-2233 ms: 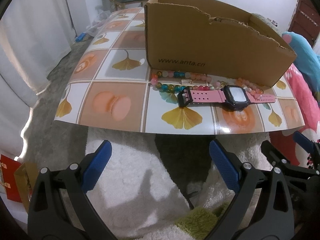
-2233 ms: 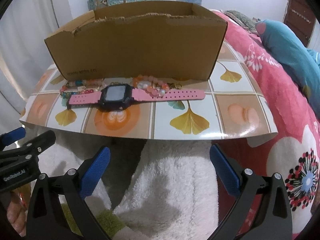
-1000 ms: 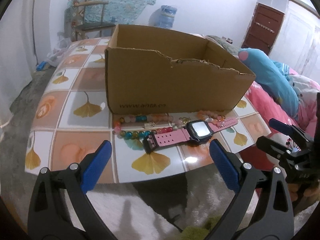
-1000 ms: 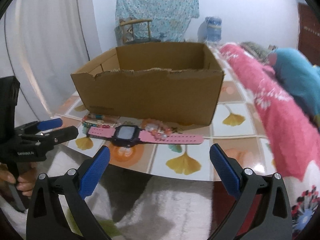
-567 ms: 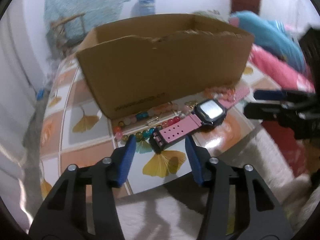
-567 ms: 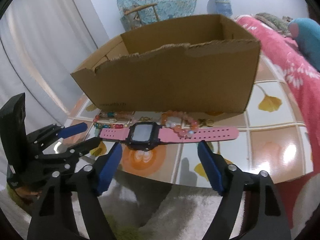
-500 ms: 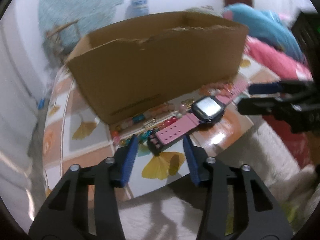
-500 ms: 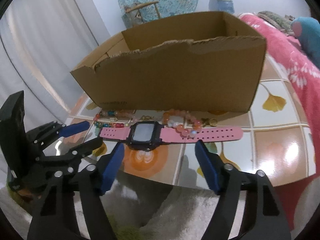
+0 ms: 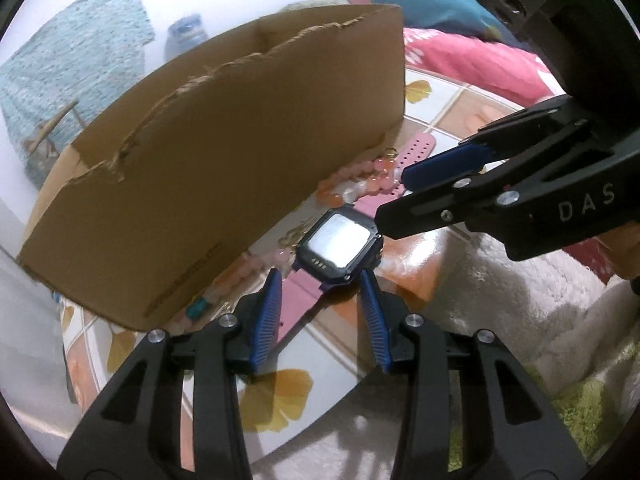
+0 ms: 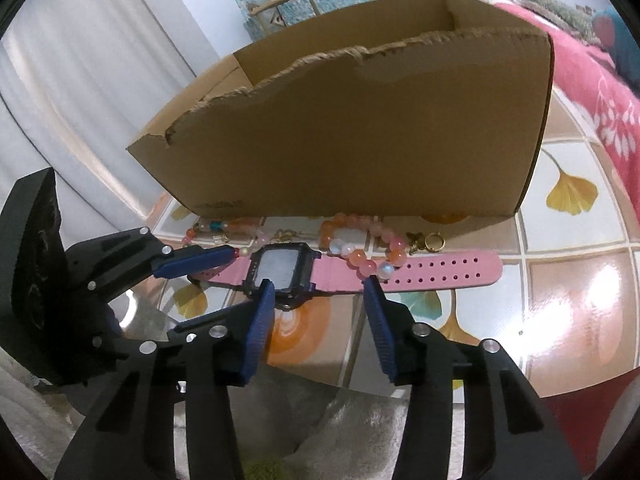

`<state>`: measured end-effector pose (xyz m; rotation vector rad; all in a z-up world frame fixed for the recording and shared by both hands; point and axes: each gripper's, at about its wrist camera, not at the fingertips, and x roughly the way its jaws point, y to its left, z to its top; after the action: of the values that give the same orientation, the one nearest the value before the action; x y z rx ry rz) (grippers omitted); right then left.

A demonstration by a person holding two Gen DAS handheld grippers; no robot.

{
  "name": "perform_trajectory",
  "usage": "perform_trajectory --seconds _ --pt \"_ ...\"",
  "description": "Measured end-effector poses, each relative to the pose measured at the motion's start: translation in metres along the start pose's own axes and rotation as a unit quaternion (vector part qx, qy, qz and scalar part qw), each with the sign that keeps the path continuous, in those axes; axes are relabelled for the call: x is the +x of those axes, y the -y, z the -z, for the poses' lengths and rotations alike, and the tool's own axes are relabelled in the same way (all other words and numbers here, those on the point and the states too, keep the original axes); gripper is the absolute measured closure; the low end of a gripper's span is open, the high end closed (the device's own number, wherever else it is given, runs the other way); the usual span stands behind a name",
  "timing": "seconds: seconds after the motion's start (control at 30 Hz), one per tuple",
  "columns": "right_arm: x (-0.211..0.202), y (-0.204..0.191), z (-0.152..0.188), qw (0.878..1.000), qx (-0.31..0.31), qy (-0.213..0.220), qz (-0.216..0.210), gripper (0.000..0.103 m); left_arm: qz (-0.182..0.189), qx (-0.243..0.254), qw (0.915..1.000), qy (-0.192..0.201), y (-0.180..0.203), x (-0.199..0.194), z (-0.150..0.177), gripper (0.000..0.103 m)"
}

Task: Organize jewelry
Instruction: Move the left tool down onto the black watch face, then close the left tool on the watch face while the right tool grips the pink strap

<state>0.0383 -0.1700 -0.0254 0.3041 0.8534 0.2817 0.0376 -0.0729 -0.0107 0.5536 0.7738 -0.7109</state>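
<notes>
Left wrist view, left gripper [image 9: 320, 284] nearer pink watch [image 9: 340, 240], fingers narrowed, gripping nothing; right gripper [image 10: 320, 284] likewise

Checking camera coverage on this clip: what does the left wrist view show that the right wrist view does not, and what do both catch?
Only the left wrist view shows the right gripper side-on. Only the right wrist view shows the watch's long holed strap end whole, a small gold ring, and the left gripper from the side. Both show the pink watch, the peach bead bracelet and the cardboard box behind them.
</notes>
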Motion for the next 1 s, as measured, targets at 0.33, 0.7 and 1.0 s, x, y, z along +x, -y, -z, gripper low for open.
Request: perform_trajectory --seconds 0.33,0.7,1.0 --pt "0.005 0.022 -0.002 0.998 0.045 -0.013 -0.048 0.075 0.012 0.03 0.9994 -0.008 0.001 0.008 -0.009 0.063" --pt "0.003 0.044 -0.005 0.99 0.092 -0.026 -0.099 0.082 0.041 0.038 0.9984 -0.013 0.002 0.014 -0.023 0.051" --pt "0.002 0.058 -0.005 0.984 0.122 -0.029 -0.126 0.083 0.033 0.041 0.9985 -0.015 0.005 0.019 -0.029 0.052"
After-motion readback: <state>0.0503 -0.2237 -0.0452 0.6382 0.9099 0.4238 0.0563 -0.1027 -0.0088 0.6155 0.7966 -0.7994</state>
